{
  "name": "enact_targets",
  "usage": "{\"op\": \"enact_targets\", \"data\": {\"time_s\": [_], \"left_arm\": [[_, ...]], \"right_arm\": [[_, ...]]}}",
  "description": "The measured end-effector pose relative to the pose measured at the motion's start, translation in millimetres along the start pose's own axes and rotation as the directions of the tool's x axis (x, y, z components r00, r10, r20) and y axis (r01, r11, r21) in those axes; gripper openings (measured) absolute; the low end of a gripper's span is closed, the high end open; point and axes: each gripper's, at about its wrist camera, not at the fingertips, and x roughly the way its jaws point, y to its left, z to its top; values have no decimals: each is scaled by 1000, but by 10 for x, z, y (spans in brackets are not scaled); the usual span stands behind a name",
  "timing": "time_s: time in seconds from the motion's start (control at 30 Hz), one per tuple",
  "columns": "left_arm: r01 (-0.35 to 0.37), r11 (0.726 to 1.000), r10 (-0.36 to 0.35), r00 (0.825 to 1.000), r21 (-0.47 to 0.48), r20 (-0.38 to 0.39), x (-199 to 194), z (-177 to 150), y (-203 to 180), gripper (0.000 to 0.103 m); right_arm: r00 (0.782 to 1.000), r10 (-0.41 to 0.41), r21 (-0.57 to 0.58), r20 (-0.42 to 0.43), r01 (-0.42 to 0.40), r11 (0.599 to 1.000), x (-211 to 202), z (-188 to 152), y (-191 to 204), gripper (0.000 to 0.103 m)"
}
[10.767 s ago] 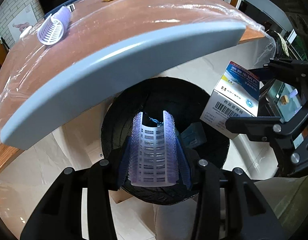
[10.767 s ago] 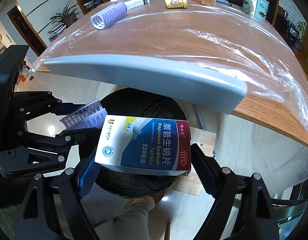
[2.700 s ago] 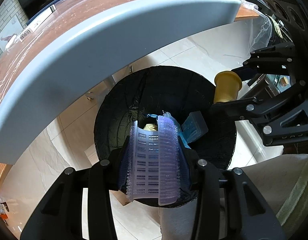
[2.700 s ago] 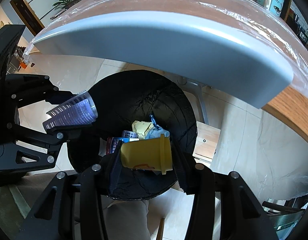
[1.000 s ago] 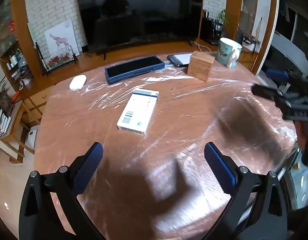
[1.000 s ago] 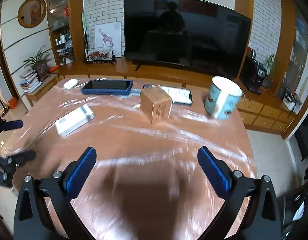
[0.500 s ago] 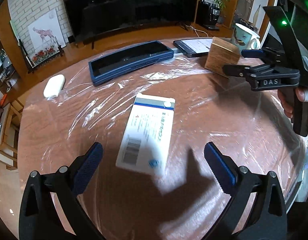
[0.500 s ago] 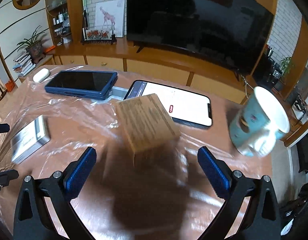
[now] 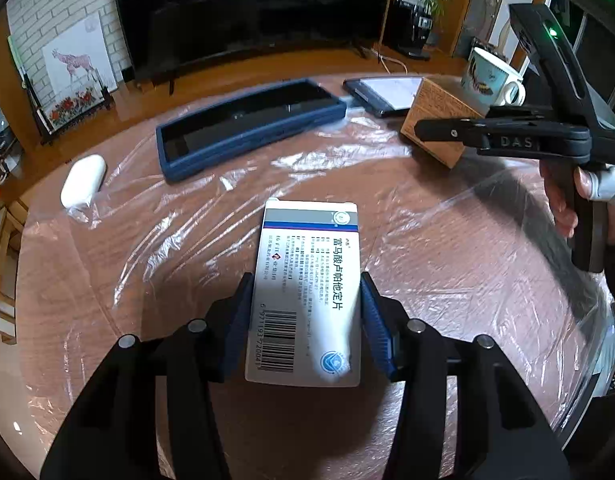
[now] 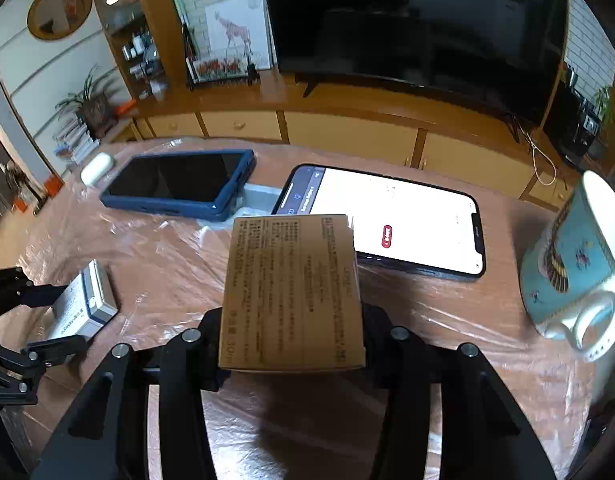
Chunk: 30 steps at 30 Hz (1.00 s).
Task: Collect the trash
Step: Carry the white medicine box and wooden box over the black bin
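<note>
A white medicine box (image 9: 307, 292) with a barcode lies flat on the plastic-covered table (image 9: 447, 264). My left gripper (image 9: 305, 316) is shut on its two long sides; the blue pads touch it. The box also shows in the right wrist view (image 10: 85, 304) at the left. A brown cardboard box (image 10: 293, 292) stands on the table, and my right gripper (image 10: 291, 340) is shut on it; its fingertips are hidden behind the box. In the left wrist view the brown box (image 9: 439, 120) sits at the far right, partly behind the right gripper.
A blue-cased phone (image 10: 179, 182), a lit phone (image 10: 399, 224), a white earbud case (image 9: 83, 180) and a teal mug (image 10: 575, 264) sit on the table. The mug stands close to the right of my right gripper. A TV and wooden cabinet stand behind.
Both grippers moved forward and closed: the left on the white medicine box, the right on the brown box. Half a second ago both were open and empty.
</note>
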Motion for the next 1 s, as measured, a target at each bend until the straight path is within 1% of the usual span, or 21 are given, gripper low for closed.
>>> {"op": "enact_targets", "data": {"time_s": [0.13, 0.33, 0.67, 1.0], "left_arm": [[16, 1000, -16, 1000, -12, 21, -92, -10, -21, 52], [27, 999, -26, 999, -35, 42, -199, -30, -74, 52], [-4, 999, 7, 998, -36, 63, -355, -130, -269, 52], [3, 999, 1, 996, -37, 91, -606, -332, -444, 52]], "right_arm": [[999, 42, 25, 35, -43, 999, -235, -127, 62, 47], [996, 78, 60, 46, -81, 995, -542, -393, 155, 47], [999, 29, 68, 18, -30, 997, -890, -876, 250, 47], [999, 36, 55, 24, -38, 998, -1228, -1283, 456, 47]]}}
